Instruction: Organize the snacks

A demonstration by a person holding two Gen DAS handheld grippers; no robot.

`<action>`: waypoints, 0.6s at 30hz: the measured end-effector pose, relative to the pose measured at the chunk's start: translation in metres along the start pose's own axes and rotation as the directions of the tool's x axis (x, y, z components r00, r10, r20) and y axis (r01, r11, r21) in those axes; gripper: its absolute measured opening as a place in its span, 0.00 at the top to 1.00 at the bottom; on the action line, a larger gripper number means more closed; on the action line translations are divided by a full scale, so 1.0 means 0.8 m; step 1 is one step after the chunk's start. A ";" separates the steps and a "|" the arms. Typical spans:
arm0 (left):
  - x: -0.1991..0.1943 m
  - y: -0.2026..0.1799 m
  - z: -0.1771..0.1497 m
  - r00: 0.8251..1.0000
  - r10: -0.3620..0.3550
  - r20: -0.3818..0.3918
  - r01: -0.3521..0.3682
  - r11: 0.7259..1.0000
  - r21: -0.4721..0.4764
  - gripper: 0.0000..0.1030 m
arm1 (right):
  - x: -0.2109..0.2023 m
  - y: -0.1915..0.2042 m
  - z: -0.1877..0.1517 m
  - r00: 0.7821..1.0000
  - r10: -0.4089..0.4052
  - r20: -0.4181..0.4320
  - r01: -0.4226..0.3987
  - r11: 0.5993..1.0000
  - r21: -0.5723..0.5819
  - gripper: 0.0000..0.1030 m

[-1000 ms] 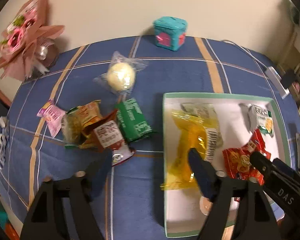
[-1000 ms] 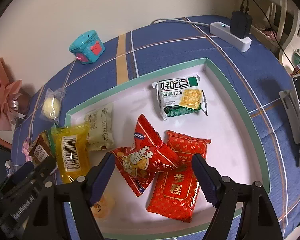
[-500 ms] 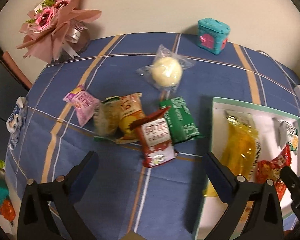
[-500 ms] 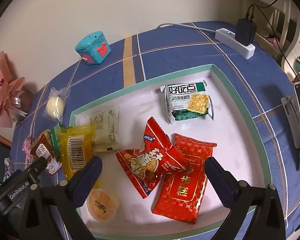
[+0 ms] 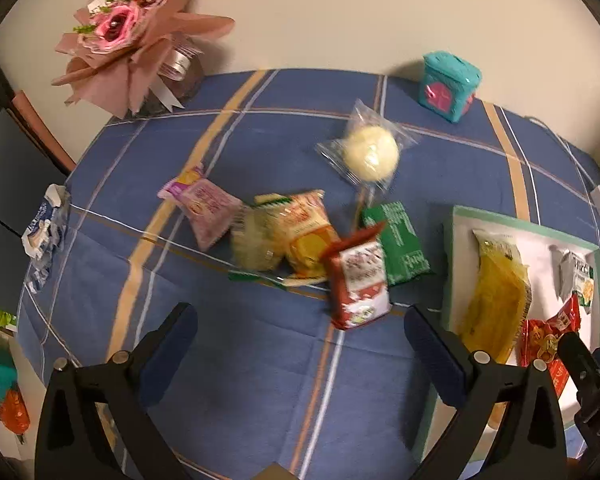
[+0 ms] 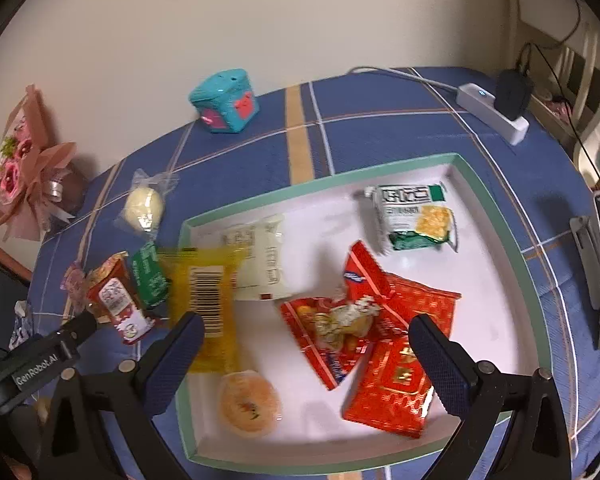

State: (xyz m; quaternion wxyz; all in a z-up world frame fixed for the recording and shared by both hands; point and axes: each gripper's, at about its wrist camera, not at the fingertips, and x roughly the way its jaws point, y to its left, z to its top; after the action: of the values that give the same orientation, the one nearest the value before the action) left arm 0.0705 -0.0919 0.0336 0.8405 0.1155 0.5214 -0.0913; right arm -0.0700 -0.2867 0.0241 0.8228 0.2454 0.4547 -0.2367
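Blue plaid tablecloth (image 5: 260,360) carries loose snack packets (image 5: 300,236) beside the tray (image 6: 496,216).

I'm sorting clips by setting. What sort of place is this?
Probably a home: a table under a blue plaid tablecloth pushed against a wall, with a wrapped flower bouquet, a teal toy cube and a power strip.

This looks like a room in a home. The counter (image 5: 260,380) is covered with a blue checked cloth and stands against a plain cream wall (image 5: 320,12), with a wrapped bouquet of pink flowers (image 5: 136,36) and a small teal toy box (image 5: 448,84) on it. A white power strip (image 6: 492,112) with a charger plugged in lies at the far edge.
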 end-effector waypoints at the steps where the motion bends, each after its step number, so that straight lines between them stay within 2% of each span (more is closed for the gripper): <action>1: -0.003 0.006 0.002 1.000 -0.002 0.011 0.002 1.000 -0.008 0.00 | -0.001 0.005 0.000 1.000 0.004 0.002 -0.004 1.000 -0.005 0.00; 3: -0.009 0.022 0.006 0.999 0.005 0.040 -0.003 0.999 -0.037 0.00 | -0.003 0.015 0.002 1.000 0.008 0.006 -0.008 1.000 -0.020 0.00; 9: -0.005 0.064 0.011 1.000 0.009 0.022 -0.007 0.997 -0.075 0.00 | -0.012 0.060 0.004 0.999 0.021 0.043 -0.017 0.994 -0.106 0.00; 18: -0.005 0.137 0.010 0.999 0.049 0.021 -0.046 0.988 -0.149 0.00 | -0.017 0.157 -0.014 0.990 0.139 0.036 -0.127 0.962 -0.241 0.00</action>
State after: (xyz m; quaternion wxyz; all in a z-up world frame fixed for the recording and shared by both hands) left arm 0.1057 0.0107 0.0518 0.8549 0.0639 0.5137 -0.0335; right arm -0.0065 -0.1810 0.0539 0.8719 0.1686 0.4407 -0.1311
